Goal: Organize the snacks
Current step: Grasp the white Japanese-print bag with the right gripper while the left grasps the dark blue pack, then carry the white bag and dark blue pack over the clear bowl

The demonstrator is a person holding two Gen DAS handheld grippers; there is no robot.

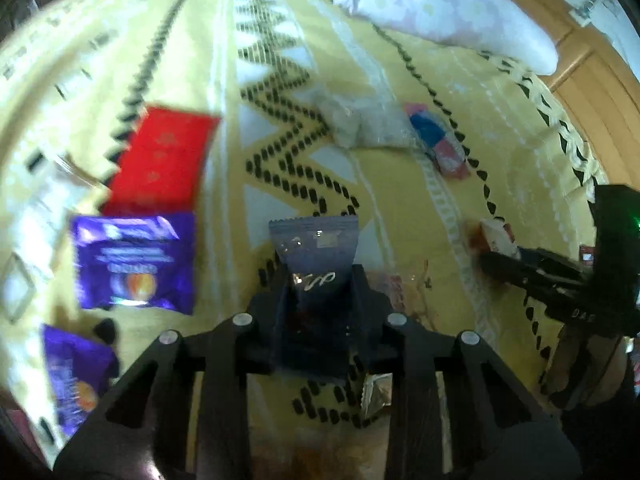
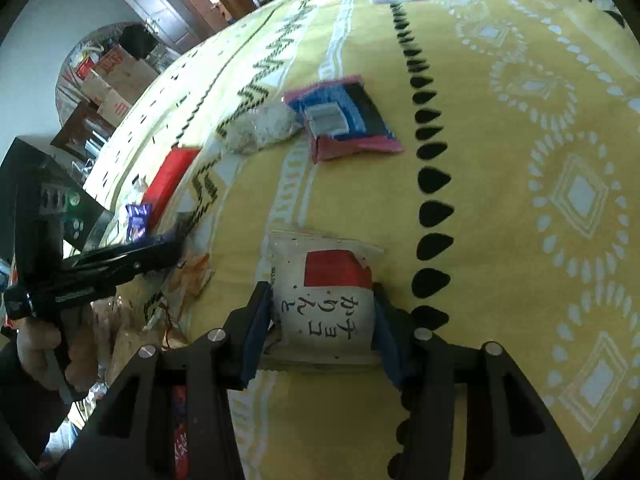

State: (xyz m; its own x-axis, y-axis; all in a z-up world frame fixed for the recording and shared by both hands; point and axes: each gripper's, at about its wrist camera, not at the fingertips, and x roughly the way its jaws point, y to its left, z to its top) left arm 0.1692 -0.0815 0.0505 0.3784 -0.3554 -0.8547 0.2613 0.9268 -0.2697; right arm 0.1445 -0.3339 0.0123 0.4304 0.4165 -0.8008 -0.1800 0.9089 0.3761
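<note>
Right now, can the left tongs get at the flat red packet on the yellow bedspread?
Probably not yet: the left tongs are shut on a dark blue-grey sachet. The path to the flat red packet looks clear once that is set down.

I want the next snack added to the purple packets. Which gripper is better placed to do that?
Left, probably. The left gripper is shut on a dark blue packet right beside the purple packets; the right gripper grips a white packet farther away.

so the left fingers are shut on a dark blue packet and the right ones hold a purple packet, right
Not quite. The right wrist view shows the right fingers holding a white packet with a red patch, not purple. The left fingers are indeed shut on the dark blue packet.
</note>
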